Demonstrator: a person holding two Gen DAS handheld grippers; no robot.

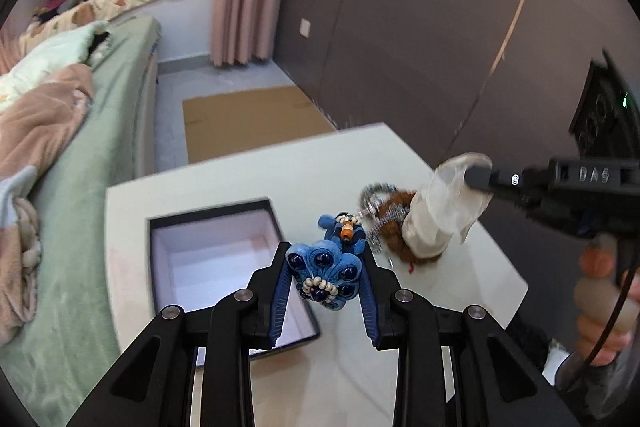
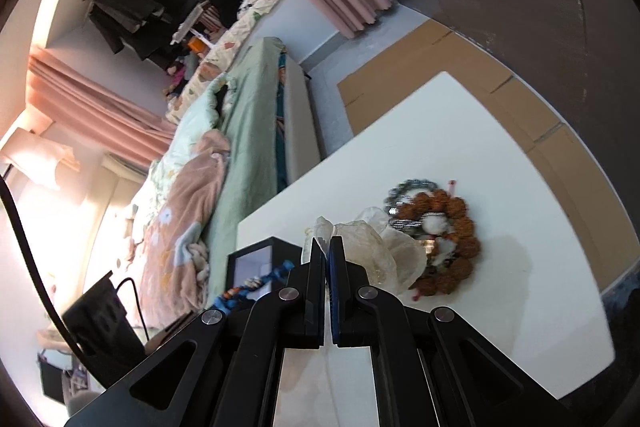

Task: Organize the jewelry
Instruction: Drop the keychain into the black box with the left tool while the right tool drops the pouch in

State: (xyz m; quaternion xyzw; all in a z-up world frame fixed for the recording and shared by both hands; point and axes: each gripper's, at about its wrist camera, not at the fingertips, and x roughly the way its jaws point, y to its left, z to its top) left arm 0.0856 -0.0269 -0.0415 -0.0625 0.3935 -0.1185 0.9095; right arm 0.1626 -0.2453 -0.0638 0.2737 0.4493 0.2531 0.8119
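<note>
Our left gripper [image 1: 326,275] grips the blue ornament [image 1: 326,273] beside the box [image 1: 208,255]. Our right gripper [image 2: 328,247] pinches the sheer pouch [image 2: 376,247]. Next, we'd lower the ornament into the box.

Left gripper [image 1: 326,267]: black linkage arms, silver pivot screws, blue ribbed pads. Right gripper [image 2: 327,251]: same build, embossed "DAS", black cable.

box [image 1: 218,259] near corner hidden by hand-held gripper [image 1: 326,281]; brown beads [image 1: 400,231] partly behind pouch [image 1: 444,211]

Each camera rides a gripper, looking steeply down along its fingers, close over the white table [image 1: 280,163]. Both views share the table [image 2: 440,147], the black box [image 1: 216,259] and the far bed [image 2: 248,131].
</note>
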